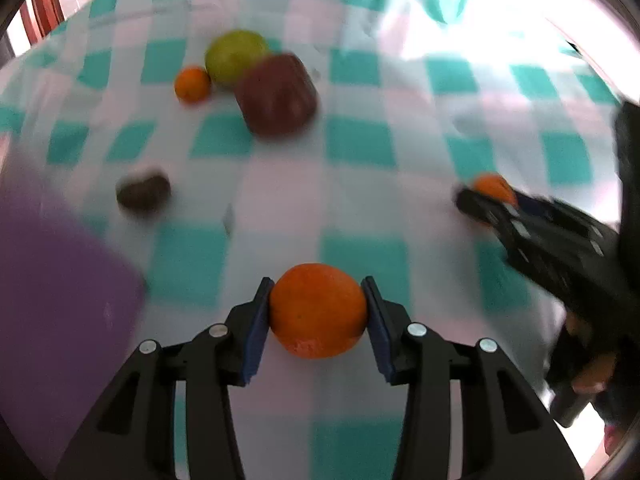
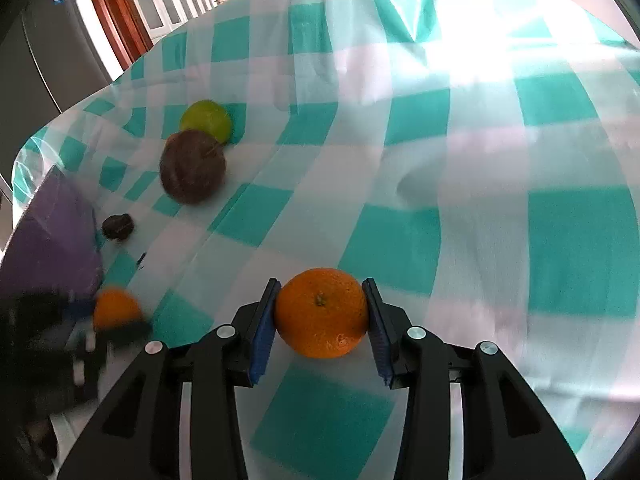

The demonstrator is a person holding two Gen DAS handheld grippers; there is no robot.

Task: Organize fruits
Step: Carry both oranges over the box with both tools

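Observation:
My left gripper is shut on an orange, held above the checked tablecloth. My right gripper is shut on a second orange; this gripper and its orange also show in the left wrist view, at the right. Ahead on the cloth lie a green apple, a dark red fruit, a small orange and a small dark fruit. The right wrist view shows the green apple, the dark red fruit, the small dark fruit and the left gripper's orange.
A purple box stands at the left edge; it also shows in the right wrist view. The teal and white tablecloth is rumpled with folds at the right. A wooden door frame and a grey cabinet are beyond the table.

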